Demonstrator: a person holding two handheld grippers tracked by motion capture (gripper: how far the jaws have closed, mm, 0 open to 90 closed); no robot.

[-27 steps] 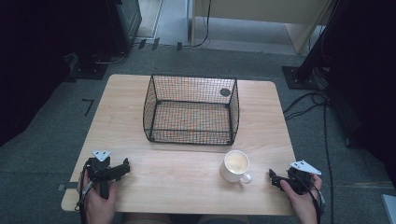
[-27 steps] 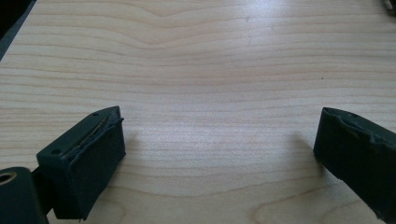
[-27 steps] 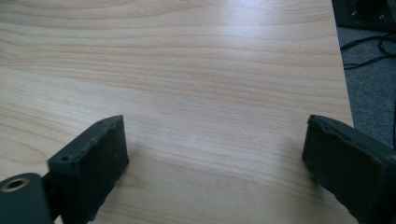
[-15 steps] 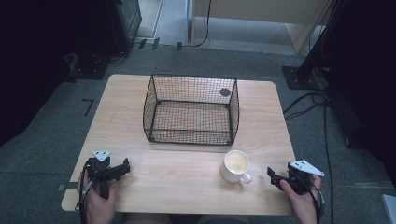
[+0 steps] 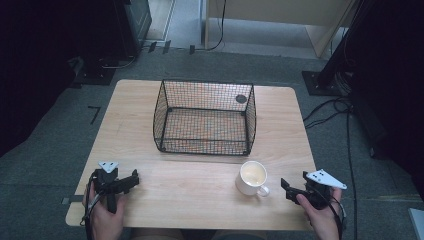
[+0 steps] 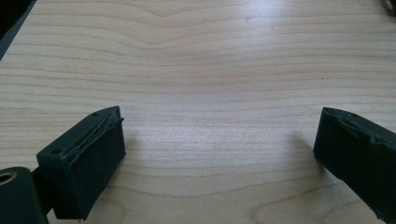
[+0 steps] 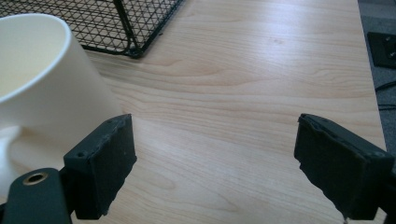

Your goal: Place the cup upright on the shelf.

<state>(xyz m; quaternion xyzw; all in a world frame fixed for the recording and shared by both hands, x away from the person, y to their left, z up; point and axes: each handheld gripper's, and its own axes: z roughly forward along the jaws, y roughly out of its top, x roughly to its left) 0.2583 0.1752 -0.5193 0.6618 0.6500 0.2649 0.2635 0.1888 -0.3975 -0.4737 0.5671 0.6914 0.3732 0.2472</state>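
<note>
So the left gripper (image 5: 131, 181) sits low at about 7 o'clock on the table (image 5: 200, 200), jaws spread wide with just bare wood between them. Nothing near it. Dead centre up at 12 there's a black wire basket (image 5: 205, 117), empty apart from a dark round spot at its far right corner. The white mug (image 5: 252, 177) stands just in front of the basket's near right corner, around 5 o'clock, handle pointing toward the near right. The right gripper (image 5: 286, 187) is just right of it, jaws gaping, nothing pinched; the mug is just outside its one jaw. Table edge runs close behind both hands, loads of free wood between them.
</note>
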